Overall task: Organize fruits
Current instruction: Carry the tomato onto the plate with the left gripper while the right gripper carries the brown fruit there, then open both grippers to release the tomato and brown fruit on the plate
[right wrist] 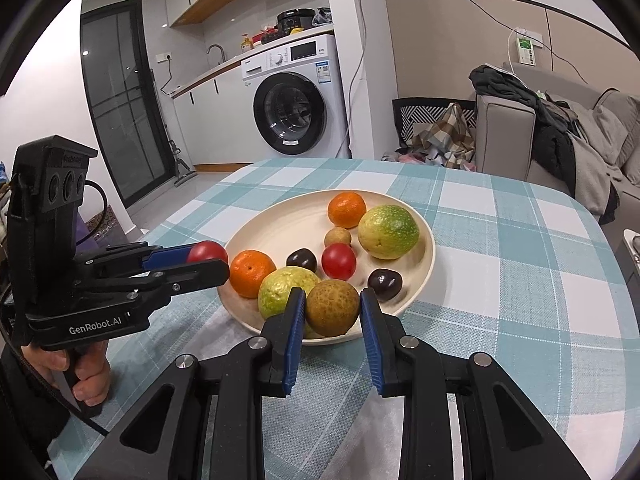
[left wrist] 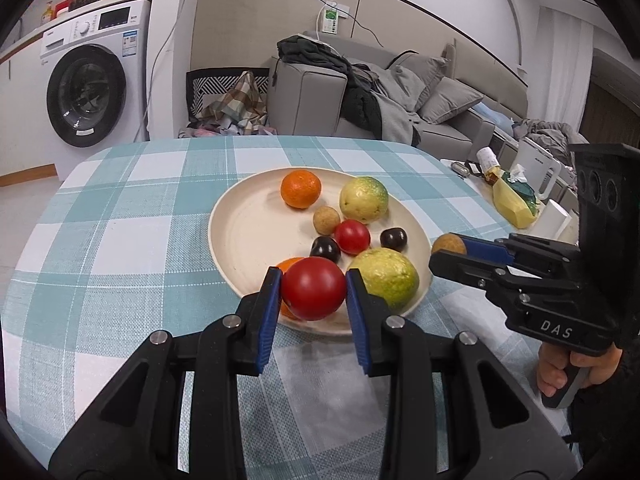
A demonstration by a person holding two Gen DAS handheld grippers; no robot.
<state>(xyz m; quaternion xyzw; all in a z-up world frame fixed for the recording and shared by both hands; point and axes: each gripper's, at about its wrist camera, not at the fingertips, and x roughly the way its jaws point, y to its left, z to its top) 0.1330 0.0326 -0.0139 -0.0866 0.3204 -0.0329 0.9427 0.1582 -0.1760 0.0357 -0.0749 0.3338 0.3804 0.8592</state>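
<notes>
Left hand-held gripper (left wrist: pixel 313 295) clamps a tomato (left wrist: pixel 313 288), right hand-held gripper (right wrist: pixel 332 312) a longan (right wrist: pixel 332 307) — both poised over the plate's (left wrist: pixel 240 236) near rim, likely for sorting.

You can read "DAS" in pale raised letters on the black body of the right gripper (left wrist: pixel 448 254), where it shows in the left wrist view. In the right wrist view, "GenRobot.AI" stands in white on the side of the left gripper (right wrist: pixel 208 262). The labels and panel print on the washing machine (right wrist: pixel 294 100) are too small for you to read.
</notes>
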